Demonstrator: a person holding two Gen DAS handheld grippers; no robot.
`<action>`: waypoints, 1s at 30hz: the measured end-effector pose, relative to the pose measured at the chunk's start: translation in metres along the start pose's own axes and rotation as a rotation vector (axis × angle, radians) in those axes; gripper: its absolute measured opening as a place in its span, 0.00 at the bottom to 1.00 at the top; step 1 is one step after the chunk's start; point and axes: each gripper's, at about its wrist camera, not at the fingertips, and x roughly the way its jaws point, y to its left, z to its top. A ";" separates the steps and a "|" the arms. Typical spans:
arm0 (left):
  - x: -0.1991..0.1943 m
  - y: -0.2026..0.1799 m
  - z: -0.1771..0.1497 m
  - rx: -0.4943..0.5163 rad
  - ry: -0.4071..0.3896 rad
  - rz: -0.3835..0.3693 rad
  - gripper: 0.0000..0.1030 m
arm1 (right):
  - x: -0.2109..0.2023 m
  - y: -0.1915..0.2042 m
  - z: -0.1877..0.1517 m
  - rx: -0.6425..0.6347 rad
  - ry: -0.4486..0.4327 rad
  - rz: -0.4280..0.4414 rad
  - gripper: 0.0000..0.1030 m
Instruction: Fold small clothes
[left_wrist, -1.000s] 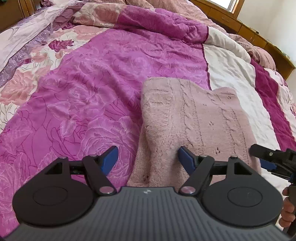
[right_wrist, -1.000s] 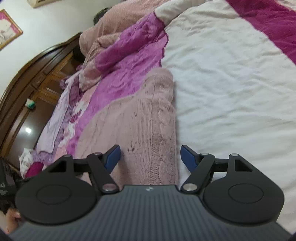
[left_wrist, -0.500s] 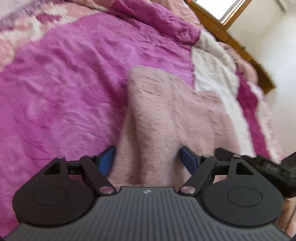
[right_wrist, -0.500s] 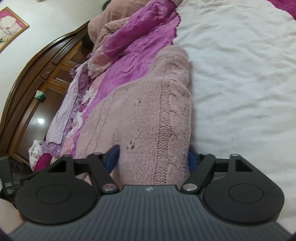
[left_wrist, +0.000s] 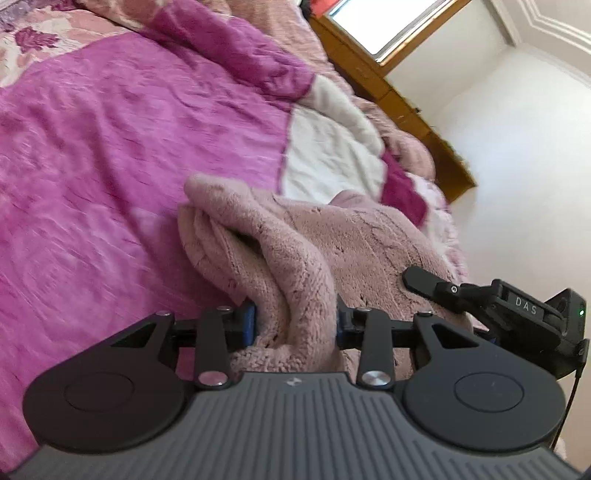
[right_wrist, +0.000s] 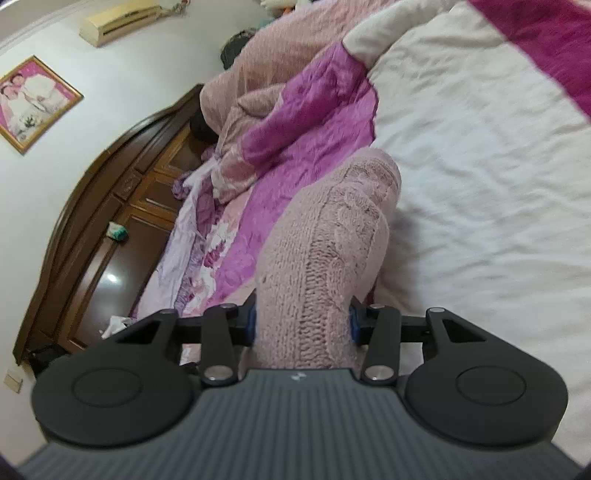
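Observation:
A pale pink knitted sweater (left_wrist: 325, 243) lies bunched on the bed and is lifted at its near edge. My left gripper (left_wrist: 295, 321) is shut on a thick fold of the sweater. My right gripper (right_wrist: 301, 321) is shut on the other near corner of the sweater (right_wrist: 325, 258), which rises in a raised ridge from the bed. The right gripper also shows at the right edge of the left wrist view (left_wrist: 443, 288), pressed into the same sweater. The far end of the sweater still rests on the quilt.
The bed is covered by a magenta quilt (left_wrist: 92, 147) with a white panel (right_wrist: 480, 166). A wooden headboard (right_wrist: 122, 206) and bunched bedding (right_wrist: 280, 92) lie beyond. A wooden window ledge (left_wrist: 399, 96) and white wall (left_wrist: 517, 147) stand to the right.
Both grippers went from open around the sweater's near edge to shut on it. They have lifted the edge, and the sweater has bunched up off the quilt.

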 end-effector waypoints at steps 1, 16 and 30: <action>-0.002 -0.008 -0.004 0.000 -0.001 -0.017 0.40 | -0.013 -0.001 -0.002 -0.001 -0.009 -0.008 0.45; 0.020 -0.079 -0.111 0.272 0.188 0.149 0.40 | -0.080 -0.089 -0.075 0.072 0.020 -0.234 0.50; 0.008 -0.092 -0.101 0.317 0.117 0.242 0.47 | -0.093 -0.068 -0.055 -0.151 -0.062 -0.297 0.59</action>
